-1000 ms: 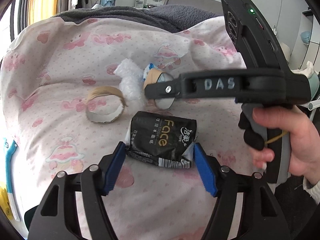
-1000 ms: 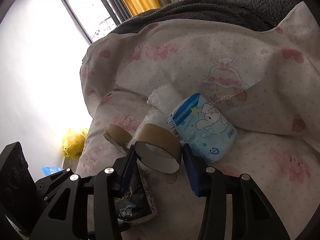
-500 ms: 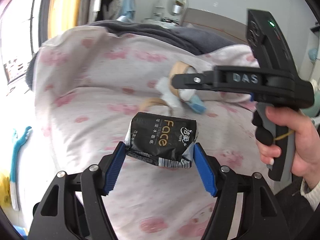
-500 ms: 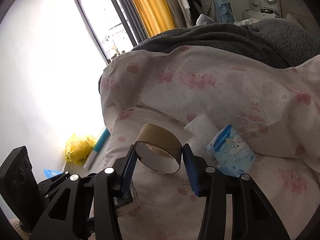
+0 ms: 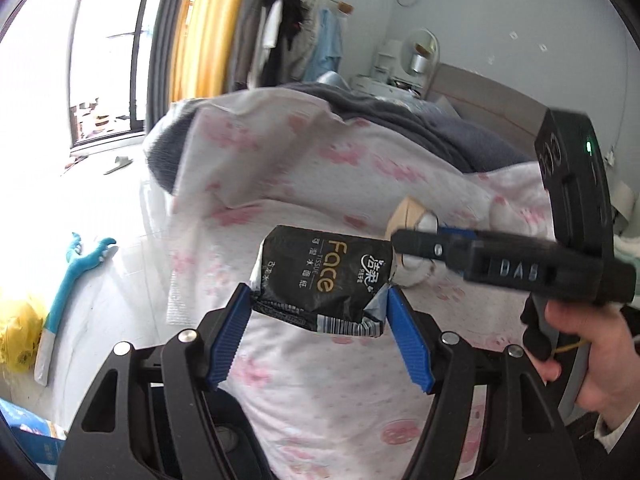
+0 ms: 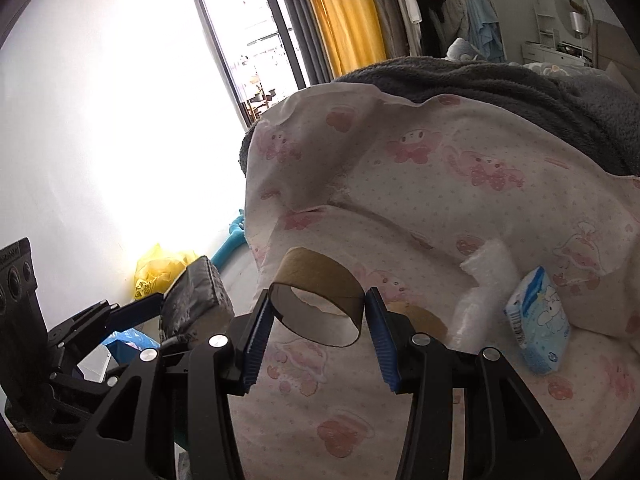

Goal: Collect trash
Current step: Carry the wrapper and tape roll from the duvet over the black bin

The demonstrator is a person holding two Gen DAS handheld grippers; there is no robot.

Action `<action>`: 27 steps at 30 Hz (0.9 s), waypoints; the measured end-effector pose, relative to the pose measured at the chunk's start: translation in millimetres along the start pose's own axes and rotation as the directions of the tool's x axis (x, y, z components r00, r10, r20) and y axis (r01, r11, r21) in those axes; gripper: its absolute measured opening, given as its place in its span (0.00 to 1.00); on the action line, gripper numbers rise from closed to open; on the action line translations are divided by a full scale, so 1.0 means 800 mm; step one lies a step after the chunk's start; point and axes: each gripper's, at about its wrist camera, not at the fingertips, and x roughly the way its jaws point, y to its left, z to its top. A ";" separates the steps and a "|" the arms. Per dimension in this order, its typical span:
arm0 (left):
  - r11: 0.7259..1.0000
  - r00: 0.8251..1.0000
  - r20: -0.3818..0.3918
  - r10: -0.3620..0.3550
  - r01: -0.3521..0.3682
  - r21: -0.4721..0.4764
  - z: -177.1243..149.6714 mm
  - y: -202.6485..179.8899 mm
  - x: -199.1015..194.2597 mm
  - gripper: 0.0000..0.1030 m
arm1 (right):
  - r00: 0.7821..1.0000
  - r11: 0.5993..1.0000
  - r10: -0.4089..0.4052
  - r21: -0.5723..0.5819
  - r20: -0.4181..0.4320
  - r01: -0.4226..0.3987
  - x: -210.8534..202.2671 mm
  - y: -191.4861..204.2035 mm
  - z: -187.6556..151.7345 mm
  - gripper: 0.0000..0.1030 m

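My left gripper [image 5: 318,300] is shut on a black tissue pack [image 5: 324,276] marked "Face", held in the air over the pink patterned quilt [image 5: 320,168]. My right gripper [image 6: 318,306] is shut on a brown cardboard ring [image 6: 316,290], also lifted clear of the quilt [image 6: 460,184]. In the left wrist view the right gripper [image 5: 412,236] reaches in from the right with the cardboard ring [image 5: 406,216] at its tip. In the right wrist view the tissue pack [image 6: 196,296] shows at the left. On the quilt lie a blue tissue packet [image 6: 538,320], white bubble wrap [image 6: 480,280] and another cardboard ring [image 6: 420,316].
A grey blanket [image 6: 500,80] covers the bed's far side. On the floor beside the bed sit a yellow bag [image 6: 160,268], a blue back-scratcher [image 5: 68,276] and blue packaging [image 6: 124,340]. A bright window with yellow curtains [image 6: 340,12] stands beyond. A hand [image 5: 588,356] holds the right gripper's handle.
Both grippers have risen and swung left away from the quilt, each keeping its load. The bubble wrap, blue packet and second ring stayed on the quilt and now lie further right.
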 end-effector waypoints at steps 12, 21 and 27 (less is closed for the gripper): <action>0.991 0.992 -0.037 0.118 -0.120 -0.059 -0.011 0.062 -0.019 0.69 | 0.999 0.996 0.046 -0.071 -0.018 -0.047 0.028 0.060 -0.003 0.46; 0.979 0.979 -0.107 0.176 -0.185 -0.080 -0.035 0.104 -0.026 0.69 | 0.995 0.990 0.091 -0.104 -0.029 -0.093 0.046 0.104 -0.004 0.46; 0.968 0.962 -0.179 0.208 -0.228 -0.103 -0.056 0.134 -0.021 0.69 | 0.991 0.984 0.124 -0.126 -0.048 -0.129 0.061 0.136 -0.009 0.46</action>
